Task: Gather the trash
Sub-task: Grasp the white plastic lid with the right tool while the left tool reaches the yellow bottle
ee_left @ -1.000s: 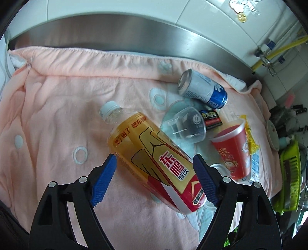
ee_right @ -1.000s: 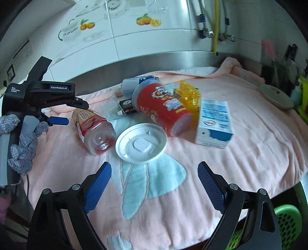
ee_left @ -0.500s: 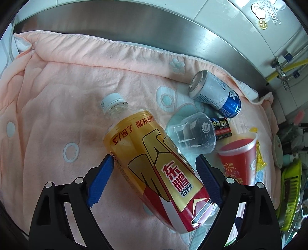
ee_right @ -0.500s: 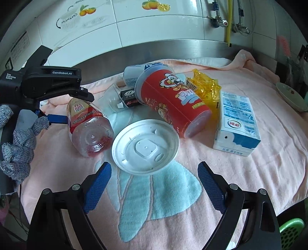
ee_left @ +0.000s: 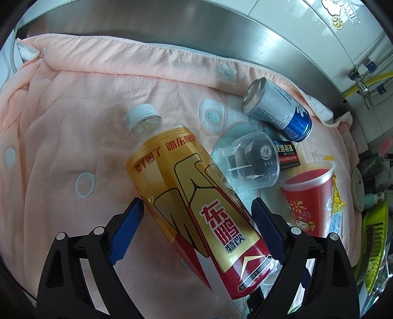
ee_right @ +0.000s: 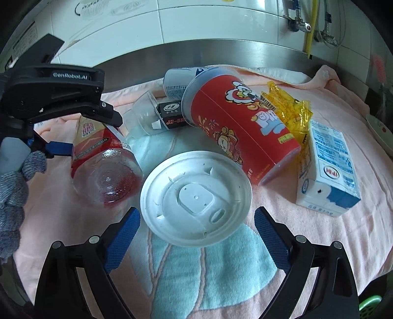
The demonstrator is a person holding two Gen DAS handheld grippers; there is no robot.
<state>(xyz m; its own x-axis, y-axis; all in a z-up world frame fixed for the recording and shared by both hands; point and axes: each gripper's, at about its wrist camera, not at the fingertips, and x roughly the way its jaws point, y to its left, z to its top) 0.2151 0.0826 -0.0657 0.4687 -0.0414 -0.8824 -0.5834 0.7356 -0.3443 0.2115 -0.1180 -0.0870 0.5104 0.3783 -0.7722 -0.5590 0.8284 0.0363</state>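
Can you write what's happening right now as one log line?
left gripper: just opened, around bottle, no grip | right gripper: open, nearing white lid | step: picking trash

Bright, even daylight, glare on the wall tiles [ee_right: 196, 22], fisheye-bent dark edges

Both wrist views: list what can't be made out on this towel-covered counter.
- Bottle, left wrist view: whether the left gripper's pads touch it; its body hides the contact.
- Can, right wrist view: mostly hidden behind the red cup.
- Yellow wrapper, left wrist view: only an edge shows behind the red cup.
- Milk carton, right wrist view: its small print is unreadable.
- Green basket, right wrist view: cut off by the frame edge.
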